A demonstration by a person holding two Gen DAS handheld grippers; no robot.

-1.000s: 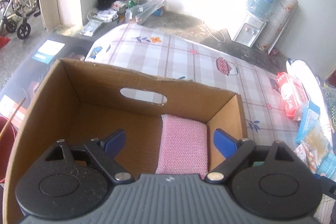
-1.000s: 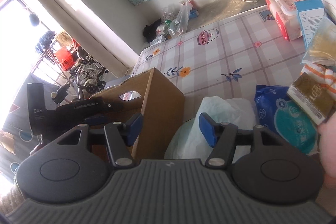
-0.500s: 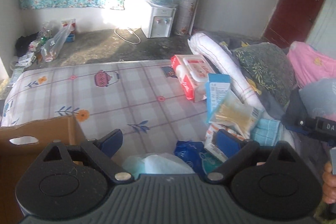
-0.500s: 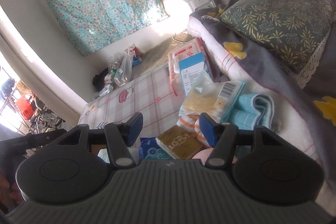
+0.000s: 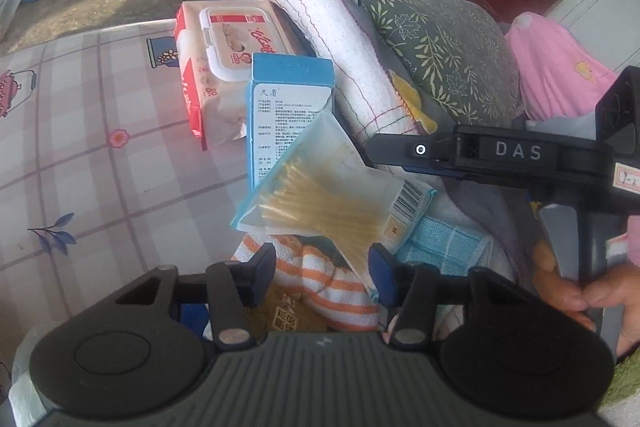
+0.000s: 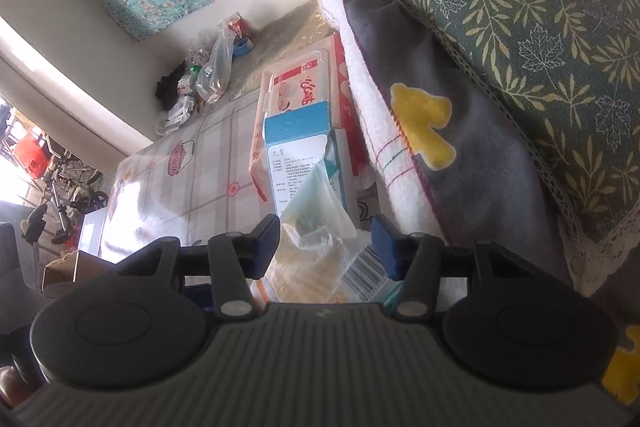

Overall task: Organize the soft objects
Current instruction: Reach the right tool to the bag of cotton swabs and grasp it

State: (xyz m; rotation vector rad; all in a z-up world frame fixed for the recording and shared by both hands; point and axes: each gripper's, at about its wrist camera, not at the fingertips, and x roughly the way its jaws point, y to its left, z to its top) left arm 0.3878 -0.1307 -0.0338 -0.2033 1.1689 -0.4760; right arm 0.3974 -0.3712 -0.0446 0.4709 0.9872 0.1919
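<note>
My left gripper (image 5: 322, 271) hangs over an orange-and-white striped towel (image 5: 320, 287), which lies between its fingers. Its jaws are closing and the pads do not visibly press on the towel. A clear bag of cotton swabs (image 5: 328, 203) leans on a blue box (image 5: 288, 115), with a light blue cloth (image 5: 444, 243) to its right. My right gripper (image 6: 326, 241) is closing around the top of that clear bag (image 6: 312, 235), with a gap still showing at the right pad. In the left wrist view the right gripper (image 5: 500, 155) reaches in from the right, held by a hand (image 5: 580, 291).
A red wet-wipes pack (image 5: 224, 67) lies behind the blue box on the checked mat (image 5: 100, 167). A rolled white blanket (image 5: 332, 27), a leaf-patterned pillow (image 5: 440, 47) and pink cloth (image 5: 560, 67) border the pile on the right. A brown packet (image 5: 280, 315) lies under the towel. The cardboard box (image 6: 60, 271) stands far left.
Both grippers swung away from the cardboard box, where a pink cloth lay, over to the pile beside the bedding and dropped lower. The left jaws have narrowed markedly, the right ones slightly.
</note>
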